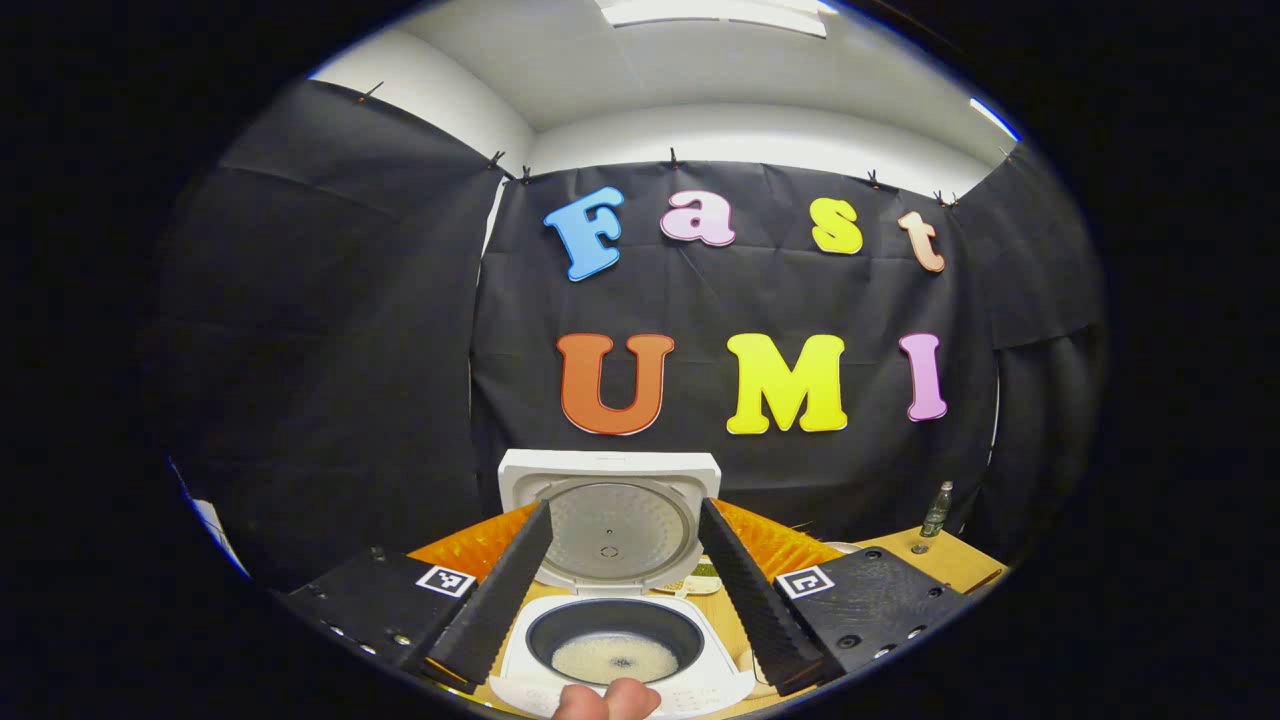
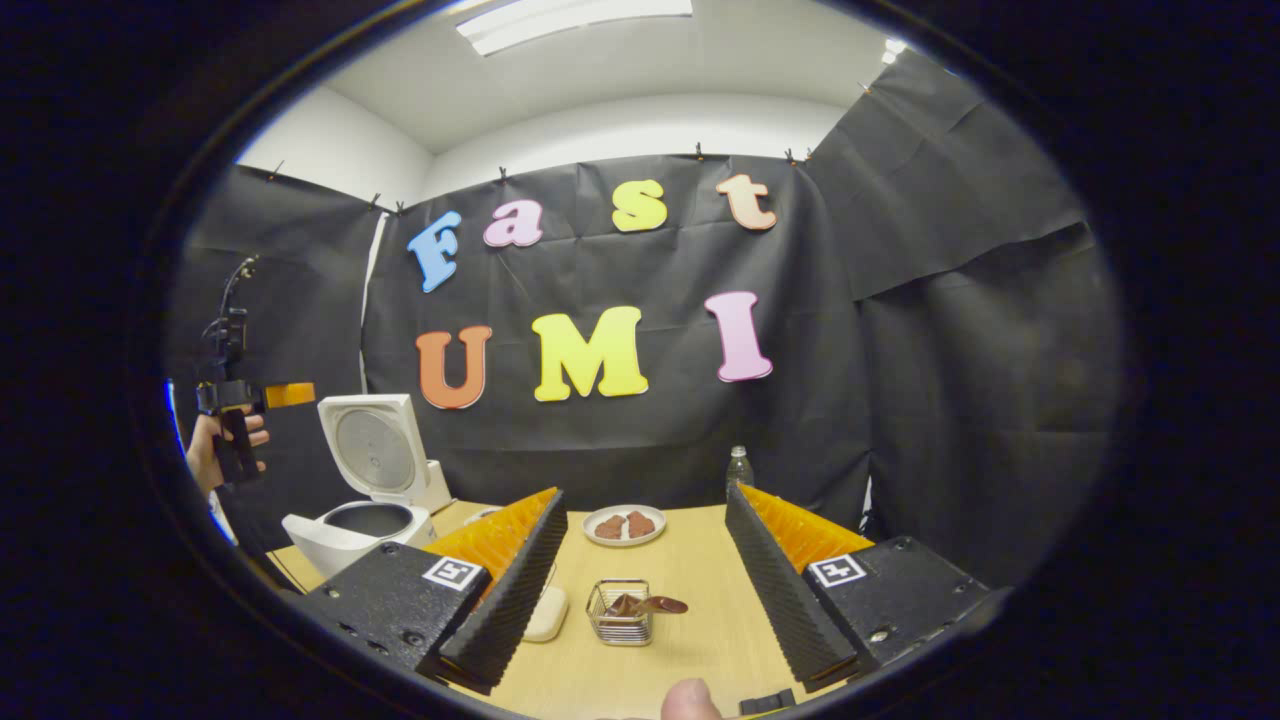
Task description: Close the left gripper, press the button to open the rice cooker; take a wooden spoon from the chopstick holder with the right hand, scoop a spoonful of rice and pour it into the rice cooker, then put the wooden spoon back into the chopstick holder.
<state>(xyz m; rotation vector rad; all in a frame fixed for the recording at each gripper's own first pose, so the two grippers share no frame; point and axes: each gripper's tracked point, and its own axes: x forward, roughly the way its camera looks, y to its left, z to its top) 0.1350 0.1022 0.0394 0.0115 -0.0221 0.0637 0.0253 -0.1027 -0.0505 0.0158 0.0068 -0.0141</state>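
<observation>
The right gripper [image 2: 640,585] hangs with its fingers spread wide and nothing between them. Straight ahead and a little below, in the gap between those fingers, stands the wire chopstick holder [image 2: 618,612] on the wooden table [image 2: 700,640]. The wooden spoon [image 2: 655,604] sits in it with its bowl poking over the holder's right rim, so its long axis seems to lean to the right and toward the far side; the handle's run inside the basket is too small to read. A small white container [image 2: 546,613] lies just beside the holder on its left, close to the gripper's left finger. Farther back on the table are a plate of brown pieces [image 2: 624,525] and a bottle [image 2: 738,467].

The rice cooker [image 2: 352,530] stands well off to the left with its lid [image 2: 372,448] up. The left gripper [image 1: 618,590] hovers above the cooker's inner pot [image 1: 615,640], fingers apart and holding nothing; pale grains lie on the pot's bottom.

The right gripper is much nearer the spoon, so I judge the coming move to be a short forward-and-down reach, aligning the fingers across the spoon's shaft.
</observation>
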